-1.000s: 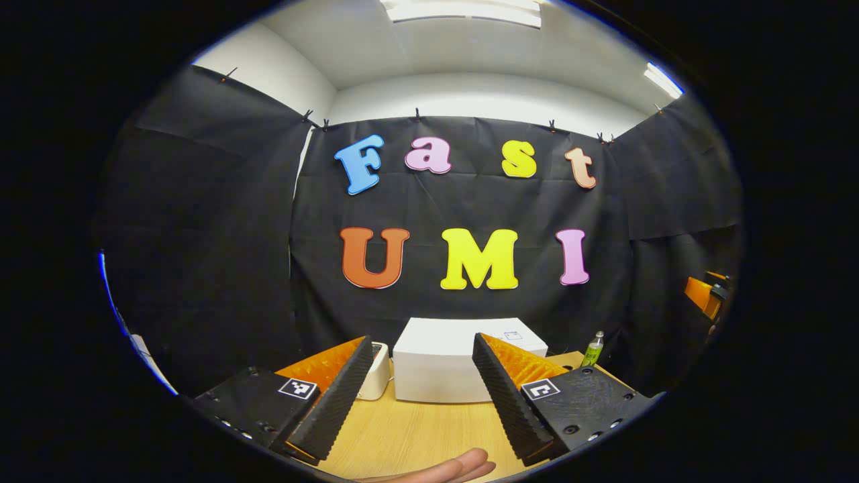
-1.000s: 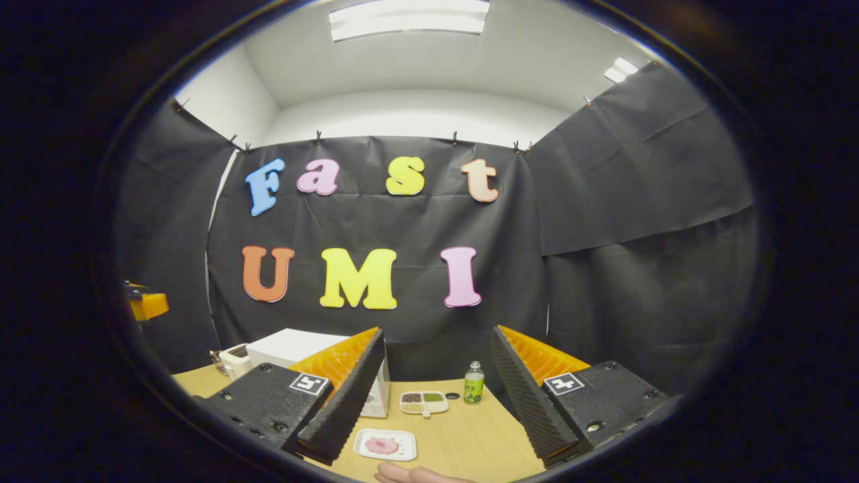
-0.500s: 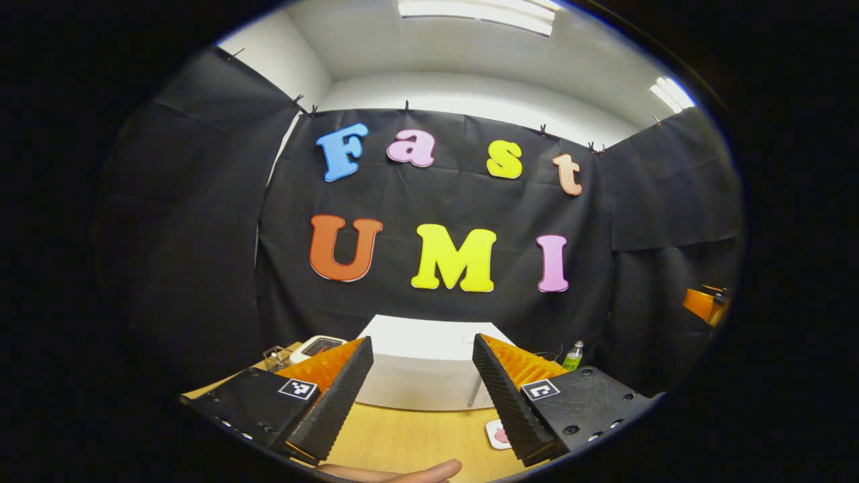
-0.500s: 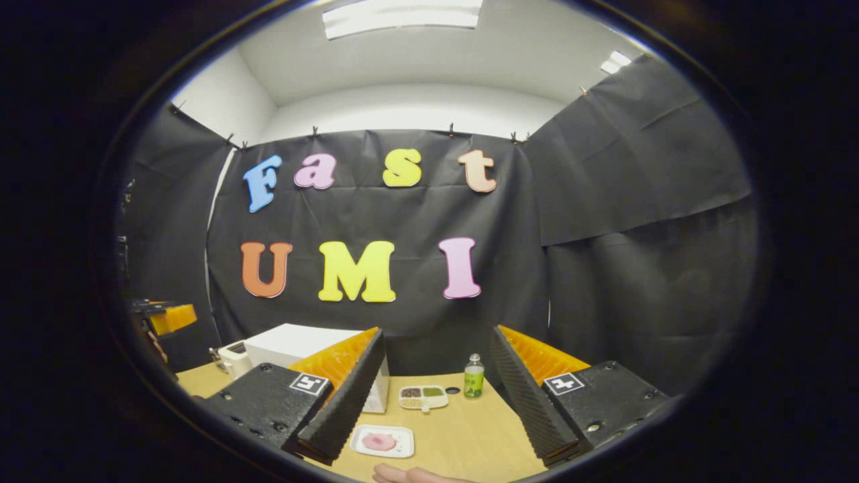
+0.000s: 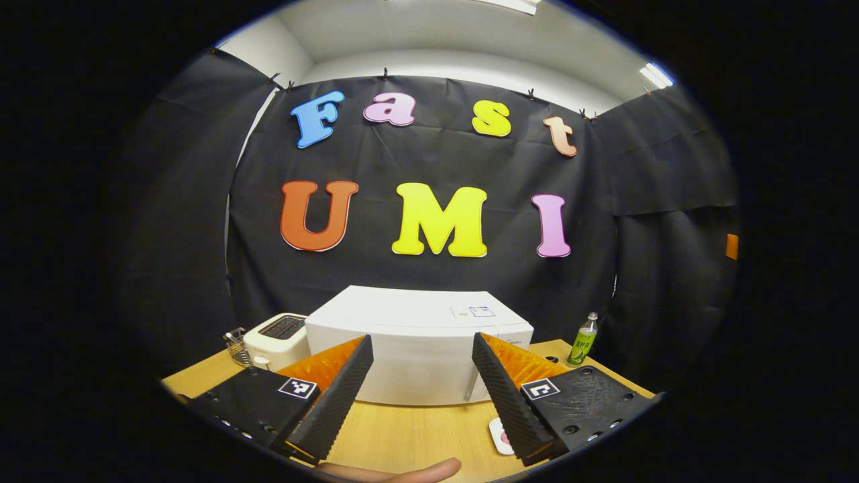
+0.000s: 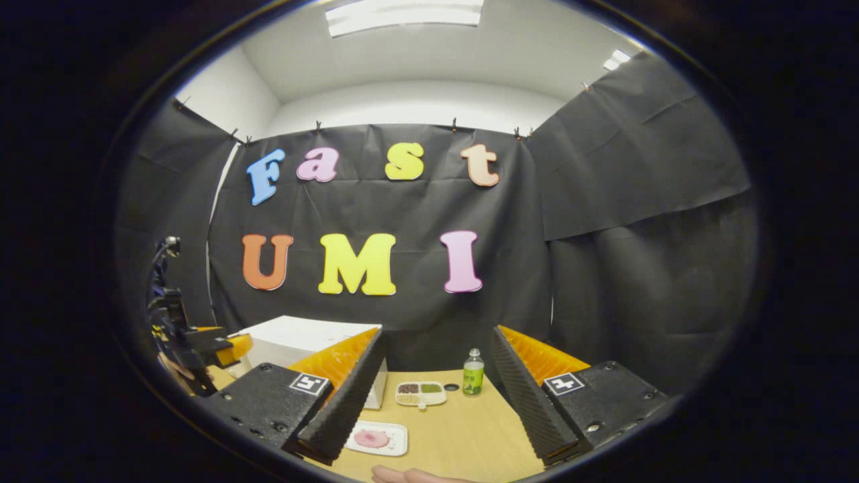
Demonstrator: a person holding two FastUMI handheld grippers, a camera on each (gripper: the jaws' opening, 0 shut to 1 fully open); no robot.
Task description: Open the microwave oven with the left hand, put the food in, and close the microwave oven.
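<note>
No text is legible on the microwave oven (image 5: 416, 335) sticker or bottle (image 5: 584, 330) label.

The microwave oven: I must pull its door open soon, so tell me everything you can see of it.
The microwave oven is a white box with a smooth, plain shell and a small sticker on its top. Its door is shut. It stands upright on the wooden table near the booth's back wall, with a white toaster close by its side. The left claw is open in front of it, not touching.

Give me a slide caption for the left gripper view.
Open left gripper faces the closed microwave, toaster beside it.
</note>
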